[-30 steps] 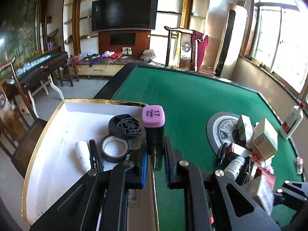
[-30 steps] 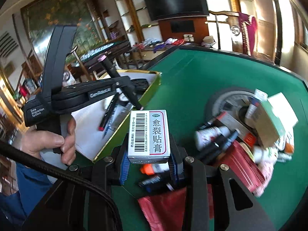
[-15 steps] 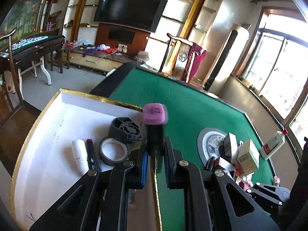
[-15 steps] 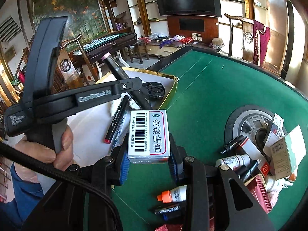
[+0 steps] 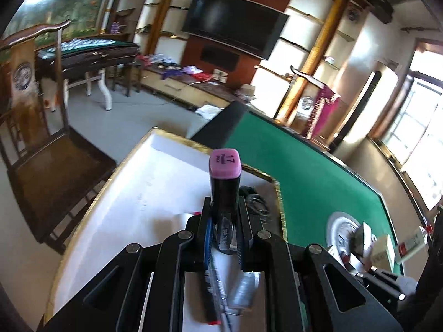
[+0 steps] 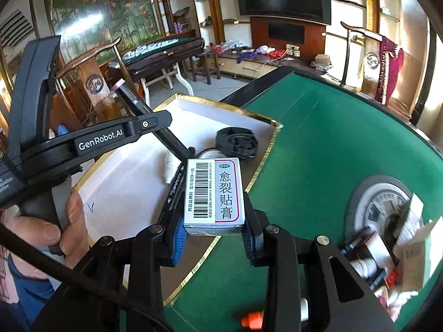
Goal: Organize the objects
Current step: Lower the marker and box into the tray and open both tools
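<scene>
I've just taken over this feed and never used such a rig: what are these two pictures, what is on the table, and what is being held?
No robot arm here: a person carries a two-fingered black tool in each hand, each with a fisheye camera looking along its fingers. The left tool is shut on a black marker with a pink cap marked 17, above a white gold-edged tray. The right camera shows the right tool shut on a small white medicine box with a barcode, and also the person's hand gripping the left tool. The tray holds a black round plastic part and pens. Boxes and bottles are heaped on the green felt table.
</scene>
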A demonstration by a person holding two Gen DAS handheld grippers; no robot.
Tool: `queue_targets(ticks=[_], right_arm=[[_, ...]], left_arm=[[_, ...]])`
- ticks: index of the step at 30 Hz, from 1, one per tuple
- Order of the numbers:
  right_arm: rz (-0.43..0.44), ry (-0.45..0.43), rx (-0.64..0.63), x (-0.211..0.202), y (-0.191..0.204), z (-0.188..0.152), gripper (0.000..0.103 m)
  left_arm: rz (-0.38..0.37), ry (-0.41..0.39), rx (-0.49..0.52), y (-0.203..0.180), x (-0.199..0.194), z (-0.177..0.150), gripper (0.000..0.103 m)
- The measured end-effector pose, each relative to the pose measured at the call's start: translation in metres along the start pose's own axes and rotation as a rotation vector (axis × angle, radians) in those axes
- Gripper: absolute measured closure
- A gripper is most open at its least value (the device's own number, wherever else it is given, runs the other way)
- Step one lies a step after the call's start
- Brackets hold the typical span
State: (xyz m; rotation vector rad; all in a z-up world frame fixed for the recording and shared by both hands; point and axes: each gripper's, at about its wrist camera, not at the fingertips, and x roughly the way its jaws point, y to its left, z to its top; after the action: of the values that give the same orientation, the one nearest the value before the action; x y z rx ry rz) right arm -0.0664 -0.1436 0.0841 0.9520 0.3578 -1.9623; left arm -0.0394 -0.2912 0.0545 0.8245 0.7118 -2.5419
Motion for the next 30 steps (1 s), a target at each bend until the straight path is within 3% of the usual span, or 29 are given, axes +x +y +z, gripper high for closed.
queue_targets(ticks=[3,15,25,28,30], right_arm=[[0.001,0.035,-0.021,0.022,0.011,0.001,0.071],[-0.031,0.126,0.024,0.07,0.009,0.001,0.071],[-0.062,0.131,-0.007,0.069,0.017,0.001,0.071],[-0.076,0.136,-0.017,0.065,0.019,0.001,0.058],[-0.068,0.12,-0.024,0.06,0.018,0.001,0.051]], left_arm=[[0.03,0.008,-0.018,0.008,0.009,0.0,0.091],[0.012,0.033,-0.088,0.036,0.024,0.001,0.089],[0.064,0.045,-0.1,0.042,0.025,-0.003,0.088],[0.063,0.043,-0.103,0.043,0.023,-0.003,0.088],[0.051,0.034,-0.108,0.044,0.021,-0.002,0.076]])
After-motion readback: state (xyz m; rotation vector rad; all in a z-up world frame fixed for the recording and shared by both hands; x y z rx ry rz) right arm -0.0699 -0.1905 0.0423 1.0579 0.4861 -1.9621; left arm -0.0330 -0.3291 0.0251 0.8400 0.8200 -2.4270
